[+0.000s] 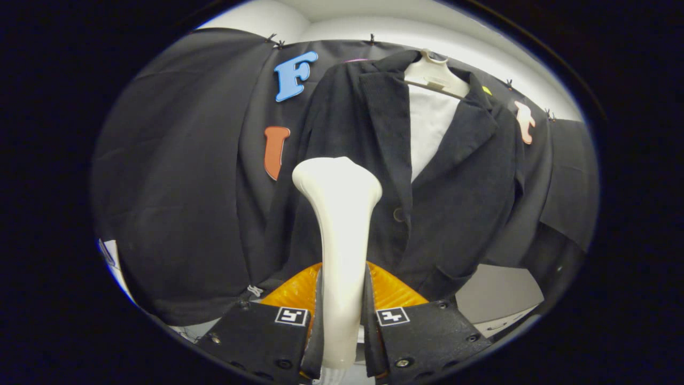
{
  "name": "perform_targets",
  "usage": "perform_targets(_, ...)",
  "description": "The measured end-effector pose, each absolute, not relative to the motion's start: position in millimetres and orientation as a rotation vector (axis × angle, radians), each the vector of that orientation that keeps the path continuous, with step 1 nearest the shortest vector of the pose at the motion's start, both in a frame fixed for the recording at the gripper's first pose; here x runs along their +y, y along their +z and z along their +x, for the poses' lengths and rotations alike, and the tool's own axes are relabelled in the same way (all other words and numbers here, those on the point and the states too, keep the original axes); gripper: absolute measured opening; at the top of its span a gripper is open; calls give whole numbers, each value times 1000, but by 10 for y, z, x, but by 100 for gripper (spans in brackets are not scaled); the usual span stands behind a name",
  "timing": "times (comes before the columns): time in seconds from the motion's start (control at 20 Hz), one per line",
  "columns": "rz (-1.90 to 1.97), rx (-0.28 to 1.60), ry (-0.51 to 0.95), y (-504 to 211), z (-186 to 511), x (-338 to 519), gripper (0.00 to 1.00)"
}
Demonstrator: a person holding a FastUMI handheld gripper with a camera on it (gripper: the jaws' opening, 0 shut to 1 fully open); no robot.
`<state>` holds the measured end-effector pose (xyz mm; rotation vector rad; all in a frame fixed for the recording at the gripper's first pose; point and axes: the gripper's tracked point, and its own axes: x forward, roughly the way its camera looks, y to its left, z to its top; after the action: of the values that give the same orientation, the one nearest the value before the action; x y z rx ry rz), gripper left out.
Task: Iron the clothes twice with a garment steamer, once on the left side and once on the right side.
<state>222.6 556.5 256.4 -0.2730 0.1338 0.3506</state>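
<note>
A dark jacket (454, 192) hangs on a white hanger (435, 75) against the booth wall, with a white lining (427, 128) showing at its open collar. My gripper (342, 315) is shut on the white garment steamer (339, 214), both fingers pressing on its handle. The steamer stands upright between the fingers. Its wide head (336, 179) sits in front of the jacket's left front panel, level with the middle button (398, 215). I cannot tell whether the head touches the cloth.
Black cloth (176, 176) covers the wall to the left of and behind the jacket. An orange translucent part (291, 291) shows just behind the fingers. A pale surface (497, 297) lies below the jacket's hem at the right.
</note>
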Motion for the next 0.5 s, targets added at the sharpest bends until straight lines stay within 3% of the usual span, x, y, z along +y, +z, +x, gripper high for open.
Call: perform_targets(0.5, -304, 245, 347, 1778, 2123, 5455, 34)
